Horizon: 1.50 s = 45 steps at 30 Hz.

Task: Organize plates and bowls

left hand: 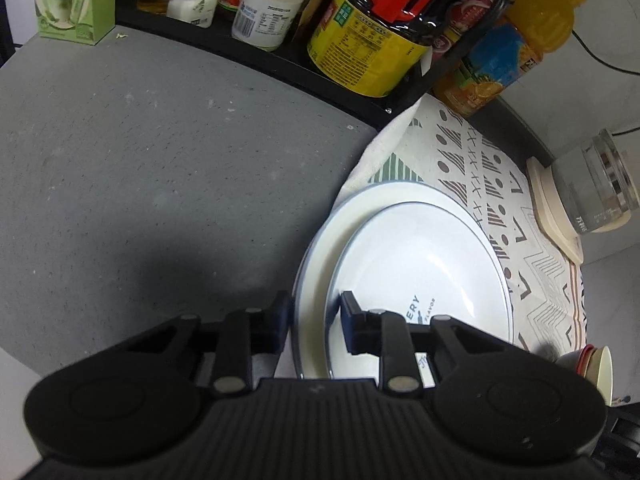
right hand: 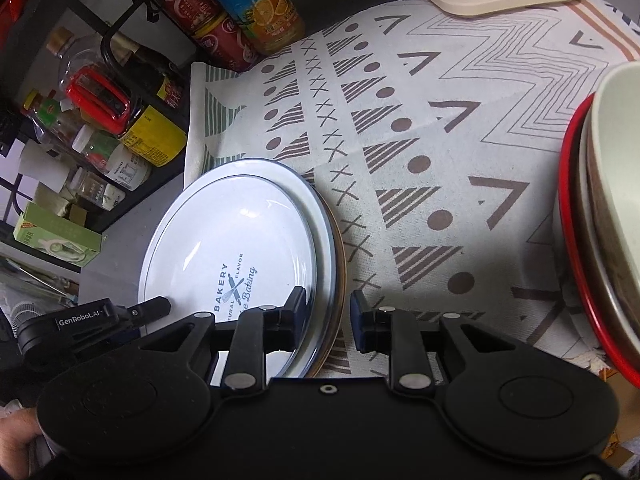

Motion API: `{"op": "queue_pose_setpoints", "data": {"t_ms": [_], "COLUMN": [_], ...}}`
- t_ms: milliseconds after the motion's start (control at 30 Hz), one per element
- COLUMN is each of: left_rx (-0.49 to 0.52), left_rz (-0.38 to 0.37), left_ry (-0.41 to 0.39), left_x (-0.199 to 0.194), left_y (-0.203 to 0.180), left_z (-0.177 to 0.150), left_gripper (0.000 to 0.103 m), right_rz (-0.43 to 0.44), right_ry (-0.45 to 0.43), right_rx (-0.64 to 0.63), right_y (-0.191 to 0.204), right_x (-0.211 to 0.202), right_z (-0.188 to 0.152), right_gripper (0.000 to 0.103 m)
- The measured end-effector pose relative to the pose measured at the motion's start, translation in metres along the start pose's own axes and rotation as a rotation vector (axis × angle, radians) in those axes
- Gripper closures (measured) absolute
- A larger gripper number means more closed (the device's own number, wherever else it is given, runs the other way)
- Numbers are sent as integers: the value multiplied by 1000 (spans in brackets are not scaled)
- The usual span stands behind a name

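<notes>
Glazed white plates are rigid, slippery, breakable; grip at rim. Left gripper and right gripper fingers straddle opposite rims, narrowly parted.

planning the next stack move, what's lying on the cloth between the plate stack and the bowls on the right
Nothing: in the right wrist view only bare patterned cloth separates the plate stack from the bowls.

We look down from close above in both views, left wrist facing the bottles at frame top, plates lower right, right wrist sharing those plates lower left, cloth filling the centre
</notes>
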<state>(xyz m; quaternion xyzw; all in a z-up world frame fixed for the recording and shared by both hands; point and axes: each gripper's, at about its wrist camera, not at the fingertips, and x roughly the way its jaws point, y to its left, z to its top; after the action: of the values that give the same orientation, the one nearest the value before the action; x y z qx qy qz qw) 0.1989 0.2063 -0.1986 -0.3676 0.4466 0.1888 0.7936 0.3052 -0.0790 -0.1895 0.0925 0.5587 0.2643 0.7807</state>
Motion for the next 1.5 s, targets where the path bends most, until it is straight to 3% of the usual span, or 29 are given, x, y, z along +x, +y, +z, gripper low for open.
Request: {"op": "queue_pose_setpoints", "data": {"t_ms": [200,300,333,367,400,467,567,667,1033,1500], "left_rx": [-11,5,10,14,19,26,31,32,86,234], "left_rz": [6,65,78,76,69,65,48,53,28,-123], "left_ry": [11,48,53,47,36,23,50,47,24,39], "left_x": [0,0,-1,-3,-6,-12,-16,-22,-36,-25], "left_y": [0,-7,-9,-11,-13,-16,-20,-21,-40,-131], "left_z": [2,4,4,4,4,2,4,4,2,-8], "left_gripper": [78,69,59,46,40,20,19,16,0,0], "right_rz": [-7,12,39,67,83,93,116,104,95,18], "right_ry": [4,-2,-15,-27,-37,-70,-99,-122,-202,-314], "right_rx": [-14,-43,-59,-77,-89,-109,-141,-155,-100,-14], "right_y": [4,9,11,14,16,19,21,18,-13,-80], "right_x": [1,-6,-11,-16,-21,-32,-46,-59,-105,-146], "right_z": [1,3,4,6,8,11,16,18,20,27], "right_gripper": [79,77,75,69,62,34,14,4,0,0]}}
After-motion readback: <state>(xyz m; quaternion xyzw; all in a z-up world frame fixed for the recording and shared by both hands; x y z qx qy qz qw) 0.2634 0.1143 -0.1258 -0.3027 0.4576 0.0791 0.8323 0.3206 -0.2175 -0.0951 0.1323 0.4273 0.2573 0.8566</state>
